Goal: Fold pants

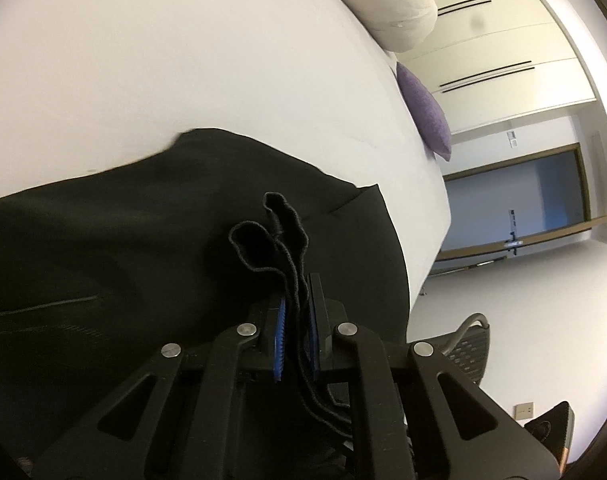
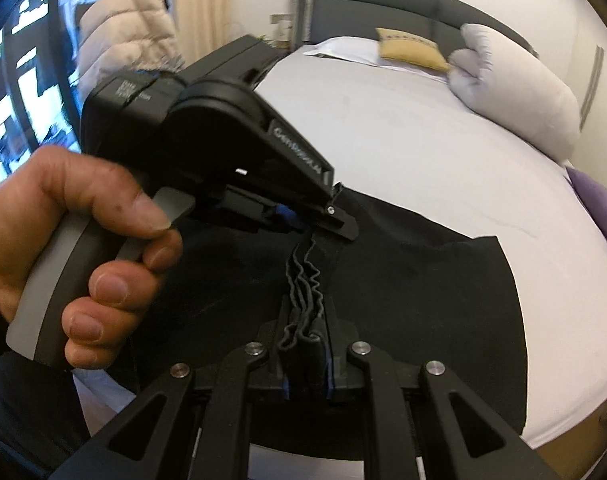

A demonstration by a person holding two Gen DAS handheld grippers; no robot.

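Holding the pants (image 2: 423, 280) by a bunched edge with both claws. The left claw (image 1: 295, 316) is clenched on a wavy, elastic-looking band (image 1: 279, 232) that stands up between its blue pads (image 1: 278, 332). The right claw (image 2: 307, 364) is likewise clenched on several stacked, rippled layers of the same band (image 2: 303, 280). In the right view the left claw (image 2: 323, 220) sits just ahead of mine, its tips touching the same ridge of cloth, with the left hand (image 2: 75, 248) around its grey handle.

The pants lie ahead of and below both claws, spread on the white bed (image 2: 383, 132), with one side draped over the near edge of the mattress.

Handling judgement: light, limp, thin knit with no stiffness; it will sag and slide wherever it is unsupported. The gathered band is the thickest, grippiest part, so I judge it the right place to hold. Several layers are pinched, so one could slip out under tension.

Orientation: the band ridge runs straight away from the right claw toward the left claw. The cloth's long axis appears to run crosswise to that ridge, off to the left claw's left side; I cannot see the leg ends to confirm.
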